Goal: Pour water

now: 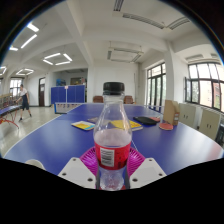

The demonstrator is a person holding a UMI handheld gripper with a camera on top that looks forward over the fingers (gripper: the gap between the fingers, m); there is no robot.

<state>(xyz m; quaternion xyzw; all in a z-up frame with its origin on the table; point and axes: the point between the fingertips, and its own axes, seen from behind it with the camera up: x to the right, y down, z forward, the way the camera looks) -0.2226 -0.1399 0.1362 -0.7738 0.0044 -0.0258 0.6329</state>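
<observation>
While blue chairs [68, 94] line the far wall at left, the water bottle [112, 140] stands upright on the blue table [50, 140] — cap up, long axis vertical — clamped between the gripper [112, 172] pads, yellow papers [84, 125] beyond.

A classroom or institutional activity room, by the look of it: rows of ceiling light panels [50, 58] across the upper left of the frame, a ceiling air-conditioning unit [124, 52] at upper centre, tall windows [190, 82] down the right side, blue cabinets [68, 94] against the far wall left of centre, and a broad blue desk [60, 138] filling the lower half.
</observation>
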